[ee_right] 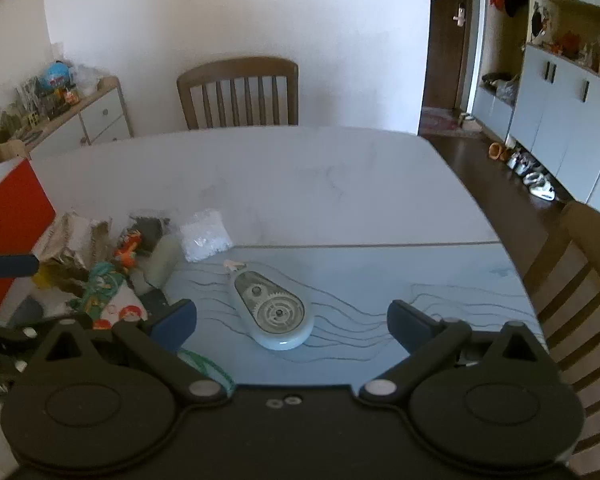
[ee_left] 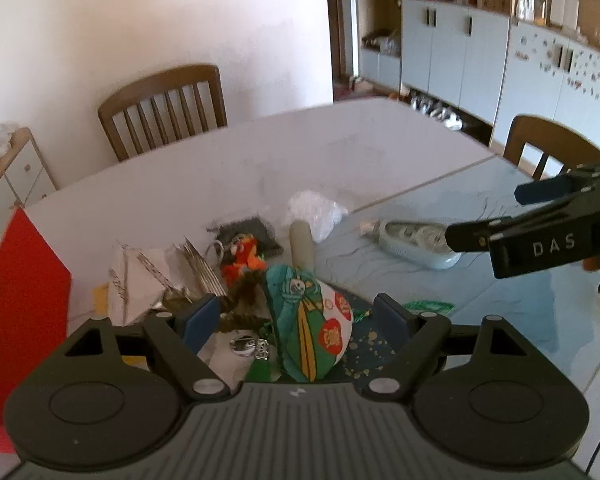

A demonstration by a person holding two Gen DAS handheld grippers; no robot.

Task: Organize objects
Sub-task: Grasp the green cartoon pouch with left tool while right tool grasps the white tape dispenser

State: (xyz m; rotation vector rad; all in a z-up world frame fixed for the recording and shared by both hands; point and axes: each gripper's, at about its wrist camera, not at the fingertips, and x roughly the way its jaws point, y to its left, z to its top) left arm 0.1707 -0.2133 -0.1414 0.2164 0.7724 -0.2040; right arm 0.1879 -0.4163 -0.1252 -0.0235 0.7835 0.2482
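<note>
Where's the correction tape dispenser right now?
In the right wrist view the tape dispenser lies alone on the blue mat, between the open right gripper fingers, right of the clutter pile.

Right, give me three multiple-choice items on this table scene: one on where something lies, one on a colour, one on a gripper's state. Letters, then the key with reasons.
1. Where does the correction tape dispenser lie?
A. Alone on the table's blue part, apart from the pile
B. On a chair seat
C. Inside the red box

2. What colour is the box at the table's left edge?
A. Yellow
B. Red
C. Black

3. How does the right gripper stand?
A. Shut on the dispenser
B. Shut on nothing
C. Open, holding nothing

Key:
1 A: it rests by itself on the blue surface, right of the cluttered pile with the printed pouch.
2 B: its side shows plain red in both views.
3 C: its blue pads stand wide apart with only table and the dispenser beyond them.
</note>
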